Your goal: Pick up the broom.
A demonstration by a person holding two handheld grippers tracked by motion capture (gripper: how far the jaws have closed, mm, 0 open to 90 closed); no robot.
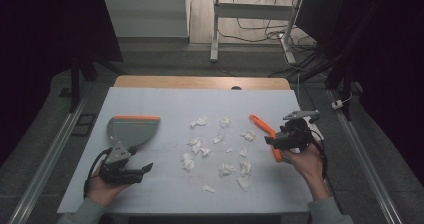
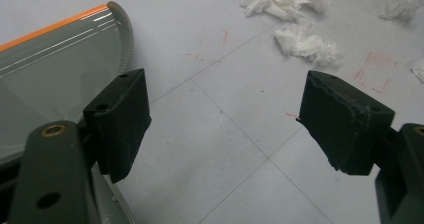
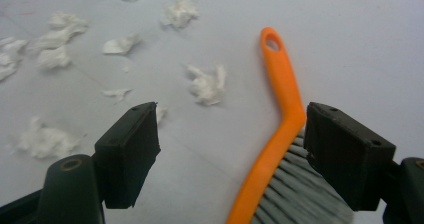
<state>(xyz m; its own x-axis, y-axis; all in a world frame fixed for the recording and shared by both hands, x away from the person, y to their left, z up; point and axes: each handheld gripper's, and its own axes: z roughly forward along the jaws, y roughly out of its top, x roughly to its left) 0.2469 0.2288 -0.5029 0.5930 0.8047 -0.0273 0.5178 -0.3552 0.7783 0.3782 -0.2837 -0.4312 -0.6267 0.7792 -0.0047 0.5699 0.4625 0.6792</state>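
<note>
Your right gripper [image 3: 232, 149] has its fingers [image 3: 129, 149] spread wide with nothing held; the orange brush [image 3: 282, 109] lies between them, nearer the right-hand one, its handle running away from the tips. Your left gripper [image 2: 222, 124] is equally wide and empty, the grey dustpan [image 2: 55, 64] just beside its left finger. Beyond both, torn paper scraps [image 1: 220, 146] litter the counter [image 1: 165, 101]. This looks like the pick-up stage before sweeping: centre the handle, then close. I can read no brand or writing, only faint red pen marks.
</note>
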